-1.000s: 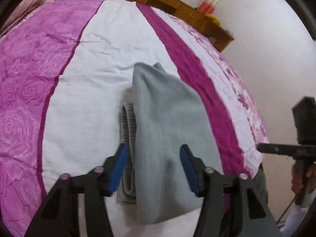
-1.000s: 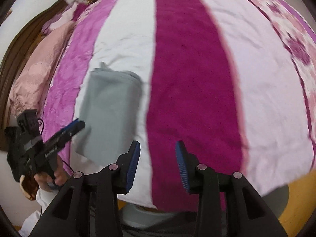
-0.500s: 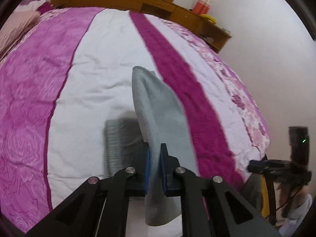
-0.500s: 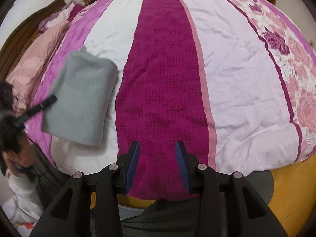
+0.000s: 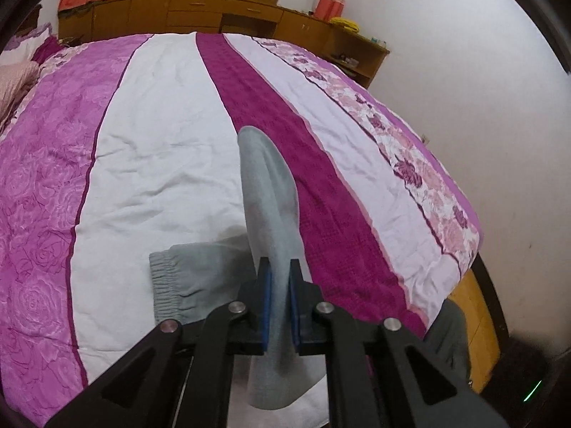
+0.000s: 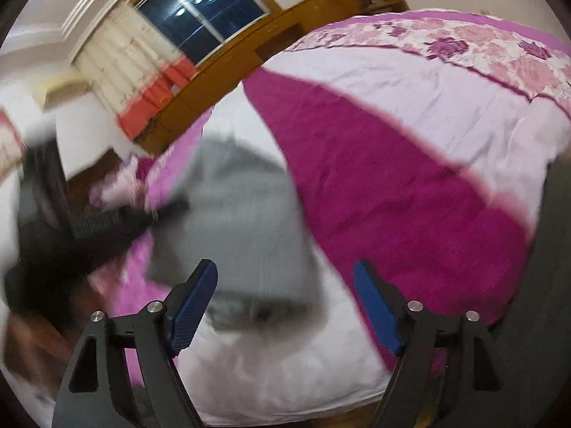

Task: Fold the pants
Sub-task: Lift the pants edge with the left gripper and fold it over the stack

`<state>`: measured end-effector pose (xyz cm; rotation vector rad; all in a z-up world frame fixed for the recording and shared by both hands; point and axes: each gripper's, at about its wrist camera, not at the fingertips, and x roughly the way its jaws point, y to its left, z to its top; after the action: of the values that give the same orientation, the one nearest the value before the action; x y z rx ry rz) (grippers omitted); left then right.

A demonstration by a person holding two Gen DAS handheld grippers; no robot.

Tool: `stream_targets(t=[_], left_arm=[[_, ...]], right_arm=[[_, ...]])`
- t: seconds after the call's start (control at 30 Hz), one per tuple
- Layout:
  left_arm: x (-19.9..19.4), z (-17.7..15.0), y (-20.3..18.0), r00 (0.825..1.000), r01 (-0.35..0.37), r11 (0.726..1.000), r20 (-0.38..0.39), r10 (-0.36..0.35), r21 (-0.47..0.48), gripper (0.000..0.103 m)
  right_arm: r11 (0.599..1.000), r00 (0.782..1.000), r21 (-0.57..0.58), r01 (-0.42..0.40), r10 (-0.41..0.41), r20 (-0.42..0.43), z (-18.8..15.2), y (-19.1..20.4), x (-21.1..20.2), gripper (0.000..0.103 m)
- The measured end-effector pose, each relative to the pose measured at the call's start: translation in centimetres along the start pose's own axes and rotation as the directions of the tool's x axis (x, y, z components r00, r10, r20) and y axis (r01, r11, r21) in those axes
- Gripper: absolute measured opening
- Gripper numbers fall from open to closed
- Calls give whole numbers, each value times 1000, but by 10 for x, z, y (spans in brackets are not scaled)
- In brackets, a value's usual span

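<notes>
The grey pants (image 5: 269,192) lie partly folded on the bed. My left gripper (image 5: 279,306) is shut on the top layer and holds it raised edge-on, above the lower layer with the elastic waistband (image 5: 162,285). In the right wrist view the pants (image 6: 246,221) are a blurred grey block on the white stripe. My right gripper (image 6: 285,306) is open and empty above the bed's near edge, just in front of the pants. The left gripper (image 6: 82,224) shows there as a dark blur at the pants' left side.
The bed has a striped quilt (image 5: 160,135) in purple, white and magenta. A wooden cabinet (image 5: 200,14) runs along the far wall under a window (image 6: 200,10). A white wall (image 5: 481,71) stands to the right of the bed. A pink pillow (image 5: 14,82) lies far left.
My left gripper shut on the top layer of the pants and lifted it, uncovering the waistband layer. My right gripper opened wider and swung left toward the pants.
</notes>
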<state>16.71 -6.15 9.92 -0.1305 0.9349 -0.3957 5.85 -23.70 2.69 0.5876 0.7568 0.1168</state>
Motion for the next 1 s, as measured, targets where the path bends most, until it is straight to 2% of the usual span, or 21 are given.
stream_targets(t=[0.07, 0.13, 0.27, 0.37, 0.67, 0.73, 0.87, 1.0], left_arm=[[-3, -1, 0, 1000, -6, 1000, 6, 6, 18, 9], [-6, -2, 0, 1000, 0, 1000, 13, 0, 26, 9], [-5, -1, 3, 1000, 26, 999, 13, -26, 23, 9], [1, 1, 1, 999, 35, 999, 0, -35, 29, 9], [0, 12, -2, 998, 70, 997, -3, -70, 26, 9], [0, 14, -2, 997, 78, 997, -4, -78, 26, 9], [0, 19, -5, 997, 72, 997, -6, -71, 36, 9], [-3, 18, -4, 998, 69, 997, -1, -69, 44, 9]], right_arm=[[993, 998, -94, 67, -65, 19, -26, 6, 17, 73], [982, 991, -134, 130, -123, 60, -40, 6, 24, 74], [987, 990, -131, 96, -81, 115, -42, 11, 24, 74], [973, 979, -190, 131, -97, 178, -39, 25, 30, 75], [961, 974, -192, 198, -171, 148, -38, 28, 75, 75], [962, 973, -187, 199, -171, 157, -38, 31, 77, 75], [950, 980, -258, 175, -143, 138, -54, 46, 77, 75], [955, 970, -209, 212, -178, 167, -42, 35, 80, 75]])
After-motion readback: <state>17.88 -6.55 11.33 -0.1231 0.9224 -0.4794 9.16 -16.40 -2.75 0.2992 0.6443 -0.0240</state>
